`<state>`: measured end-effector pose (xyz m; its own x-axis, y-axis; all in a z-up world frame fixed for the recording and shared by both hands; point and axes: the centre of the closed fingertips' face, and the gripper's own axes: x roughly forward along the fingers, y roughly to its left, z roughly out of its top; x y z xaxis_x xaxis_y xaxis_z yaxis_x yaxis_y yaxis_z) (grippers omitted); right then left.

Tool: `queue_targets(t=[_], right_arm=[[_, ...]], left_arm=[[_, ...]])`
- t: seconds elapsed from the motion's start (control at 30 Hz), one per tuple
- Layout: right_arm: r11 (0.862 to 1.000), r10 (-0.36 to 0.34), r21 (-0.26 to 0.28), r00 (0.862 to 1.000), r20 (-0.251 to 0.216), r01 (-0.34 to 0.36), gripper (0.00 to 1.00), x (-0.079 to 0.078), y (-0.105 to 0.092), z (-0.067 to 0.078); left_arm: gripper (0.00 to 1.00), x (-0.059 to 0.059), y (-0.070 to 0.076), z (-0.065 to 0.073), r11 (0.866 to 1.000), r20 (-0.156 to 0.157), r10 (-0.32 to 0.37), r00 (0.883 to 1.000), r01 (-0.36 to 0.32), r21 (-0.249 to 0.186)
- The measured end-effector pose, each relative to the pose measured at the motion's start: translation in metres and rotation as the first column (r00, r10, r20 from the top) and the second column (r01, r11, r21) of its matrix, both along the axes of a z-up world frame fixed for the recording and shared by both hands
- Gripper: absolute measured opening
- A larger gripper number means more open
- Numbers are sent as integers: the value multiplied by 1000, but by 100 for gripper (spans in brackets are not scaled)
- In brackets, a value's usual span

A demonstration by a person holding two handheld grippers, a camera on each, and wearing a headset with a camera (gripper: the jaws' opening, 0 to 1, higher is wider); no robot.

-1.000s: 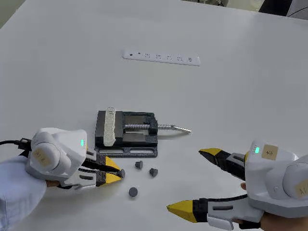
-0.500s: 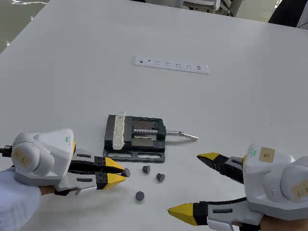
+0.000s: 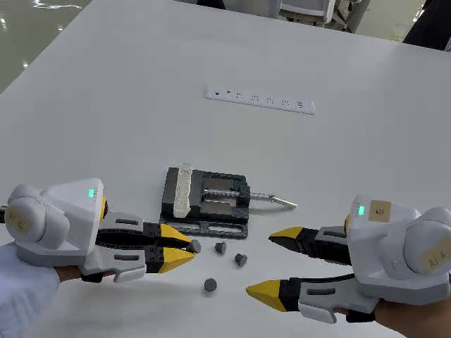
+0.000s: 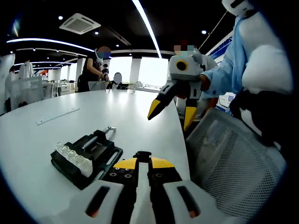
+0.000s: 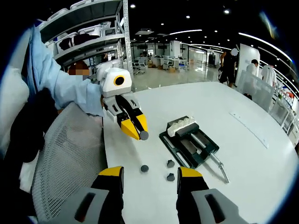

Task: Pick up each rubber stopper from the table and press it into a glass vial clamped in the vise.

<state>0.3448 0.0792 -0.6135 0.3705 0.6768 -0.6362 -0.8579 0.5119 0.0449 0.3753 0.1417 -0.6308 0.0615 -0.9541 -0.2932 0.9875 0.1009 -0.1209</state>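
A black vise (image 3: 211, 206) stands mid-table with a row of glass vials (image 3: 184, 190) clamped at its left end. My left gripper (image 3: 190, 248) hovers just in front of the vise, shut on a grey rubber stopper (image 3: 196, 246). Three more stoppers lie loose on the table: stopper (image 3: 220, 247), stopper (image 3: 240, 259) and stopper (image 3: 210, 284). My right gripper (image 3: 262, 263) is open to their right, holding nothing. In the right gripper view the left gripper (image 5: 133, 128) pinches the stopper (image 5: 144, 135) short of the vials (image 5: 181, 123). In the left gripper view the vise (image 4: 91, 150) lies ahead to the left.
A white power strip (image 3: 259, 100) lies on the table beyond the vise. The vise's screw handle (image 3: 278, 201) sticks out to the right. A mesh chair back (image 5: 70, 158) stands at the table's near edge. People stand far off in the room.
The left gripper, still shut on its stopper, has risen slightly toward the vise. The open right gripper has drifted left toward the loose stoppers. The head camera has shifted.
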Motion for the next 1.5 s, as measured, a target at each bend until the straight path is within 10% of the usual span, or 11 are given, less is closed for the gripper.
queue_targets(t=[0.8,1.5], right_arm=[[982,171,-84,985,26,-169,27,9,17,16],[910,383,-175,924,5,-376,15,2,41,20]], left_arm=[[2,-10,-14,18,994,-21,-56,998,53,-93],[2,-20,-19,28,980,-95,-100,990,82,-180]])
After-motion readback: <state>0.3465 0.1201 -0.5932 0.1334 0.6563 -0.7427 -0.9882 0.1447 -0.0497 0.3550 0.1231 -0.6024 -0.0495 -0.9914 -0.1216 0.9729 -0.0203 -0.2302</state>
